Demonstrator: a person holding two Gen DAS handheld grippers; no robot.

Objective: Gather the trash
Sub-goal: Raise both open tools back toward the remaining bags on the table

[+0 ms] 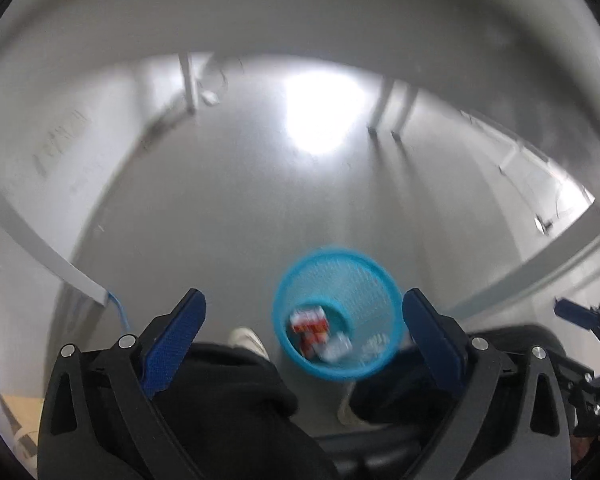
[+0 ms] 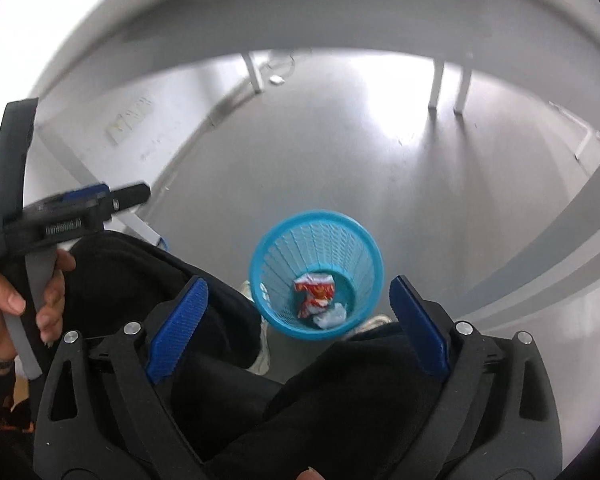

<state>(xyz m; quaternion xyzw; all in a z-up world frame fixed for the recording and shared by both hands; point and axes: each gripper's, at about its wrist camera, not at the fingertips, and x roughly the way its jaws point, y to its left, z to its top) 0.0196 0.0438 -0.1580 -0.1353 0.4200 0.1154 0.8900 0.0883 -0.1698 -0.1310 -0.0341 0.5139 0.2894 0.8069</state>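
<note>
A blue mesh bin (image 2: pixel 315 274) stands on the grey floor (image 2: pixel 320 160) just in front of the person's feet. At its bottom lie a crumpled red-and-white wrapper (image 2: pixel 315 290) and a white scrap (image 2: pixel 331 316).

Black-trousered legs (image 2: pixel 172 280) and white shoes (image 1: pixel 246 340) crowd the near side of the bin. White table legs (image 2: pixel 446 84) stand well beyond.

The right gripper (image 2: pixel 300 320) hangs above the bin, jaws spread wide and empty. The left gripper (image 1: pixel 304 324) is likewise wide open above it, holding nothing; the left hand (image 2: pixel 24 300) grasps its handle.
</note>
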